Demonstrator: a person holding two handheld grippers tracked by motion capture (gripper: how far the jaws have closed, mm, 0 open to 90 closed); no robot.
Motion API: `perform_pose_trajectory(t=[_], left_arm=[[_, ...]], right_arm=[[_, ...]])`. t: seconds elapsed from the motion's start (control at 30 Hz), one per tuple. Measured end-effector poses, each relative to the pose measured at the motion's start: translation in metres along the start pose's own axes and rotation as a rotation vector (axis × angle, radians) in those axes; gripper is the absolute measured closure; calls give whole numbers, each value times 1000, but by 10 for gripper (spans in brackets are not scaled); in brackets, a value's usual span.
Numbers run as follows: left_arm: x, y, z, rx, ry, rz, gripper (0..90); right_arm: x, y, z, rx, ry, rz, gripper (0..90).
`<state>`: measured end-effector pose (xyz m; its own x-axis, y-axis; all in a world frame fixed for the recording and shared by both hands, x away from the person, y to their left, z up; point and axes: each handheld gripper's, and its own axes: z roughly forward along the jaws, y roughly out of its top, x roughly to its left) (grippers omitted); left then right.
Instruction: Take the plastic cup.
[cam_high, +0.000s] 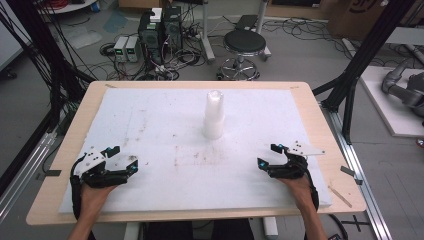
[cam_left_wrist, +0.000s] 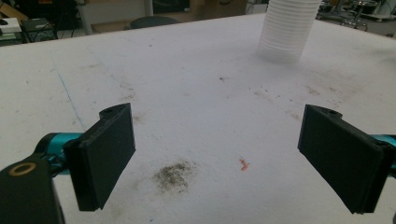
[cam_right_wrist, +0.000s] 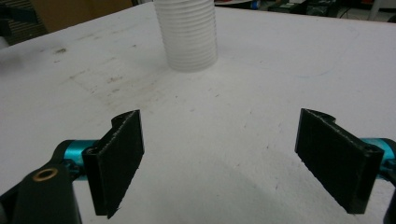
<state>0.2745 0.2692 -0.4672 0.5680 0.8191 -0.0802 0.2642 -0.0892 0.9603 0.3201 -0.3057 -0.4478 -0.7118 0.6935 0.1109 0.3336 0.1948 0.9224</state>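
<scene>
both claws wide and empty, left claw and right claw low over the counter. cup stack stands ahead between them: light, thin, crushable, probably slippery. grip gently mid-wall.

White, ribbed stack of cups on a white sheet smudged with brownish-grey stains, a dark sooty patch, a small orange mark and a faint blue line, over a pale wood-coloured counter. Black left tongs and black right tongs, both with teal-blue fittings and a brass-coloured ring near the base, each topped by a light grey plate. Beyond, grey floor, black round stool on a chrome base, black frame posts.
</scene>
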Motion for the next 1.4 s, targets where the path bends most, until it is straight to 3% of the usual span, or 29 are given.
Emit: perform_pose_trajectory(t=[0.1,0.27,0.4,0.67,0.93,1.2,1.4], left_arm=[[0,0,0,-2,2,5,109],[-1,0,-1,-6,-7,12,109],[0,0,0,2,-19,6,109],[1,0,1,6,-21,1,109],[1,0,1,7,-25,-6,109],[2,0,1,8,-26,-9,109],[2,0,1,7,-28,-10,109]], right_arm=[[0,5,-3,-8,1,-1,151],[3,30,-10,-26,37,-8,151],[3,45,-11,-5,52,-31,151],[-4,100,-9,31,96,-62,150],[-5,137,1,90,106,-107,134],[-9,160,18,128,119,-151,134],[-16,175,43,135,175,-190,134]])
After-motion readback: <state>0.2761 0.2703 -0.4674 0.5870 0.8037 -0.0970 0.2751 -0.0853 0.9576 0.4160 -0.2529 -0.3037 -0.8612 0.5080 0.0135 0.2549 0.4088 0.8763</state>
